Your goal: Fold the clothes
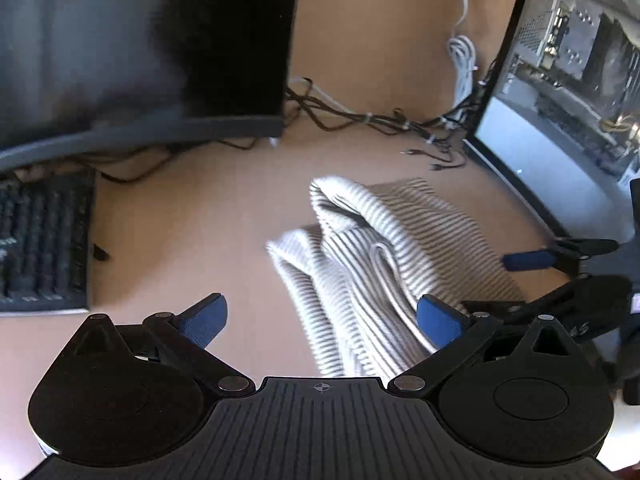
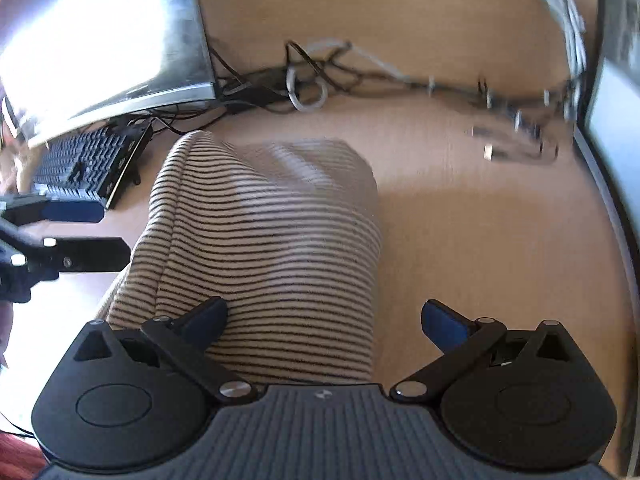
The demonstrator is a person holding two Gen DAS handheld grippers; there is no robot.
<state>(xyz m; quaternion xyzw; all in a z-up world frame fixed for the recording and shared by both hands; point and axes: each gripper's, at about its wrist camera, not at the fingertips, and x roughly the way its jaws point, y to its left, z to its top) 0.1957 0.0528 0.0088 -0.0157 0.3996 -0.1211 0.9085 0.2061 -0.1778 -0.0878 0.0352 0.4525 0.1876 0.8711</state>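
Left wrist view: striped garment (image 1: 380,248) bunched on counter (image 1: 192,216), soft, limp (will sag); I'd pinch a hemmed edge. Left tongs (image 1: 322,316) and right tongs (image 2: 324,320) spread, empty

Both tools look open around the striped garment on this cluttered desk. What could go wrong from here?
1. The striped garment lies bunched, not flat; closing either tool could catch several layers and set a crooked fold.
2. The loose cables lie on the desk just behind the cloth; a drag or flip that way could snag them.
3. The left tool and right tool are close together at the cloth, so they might bump.
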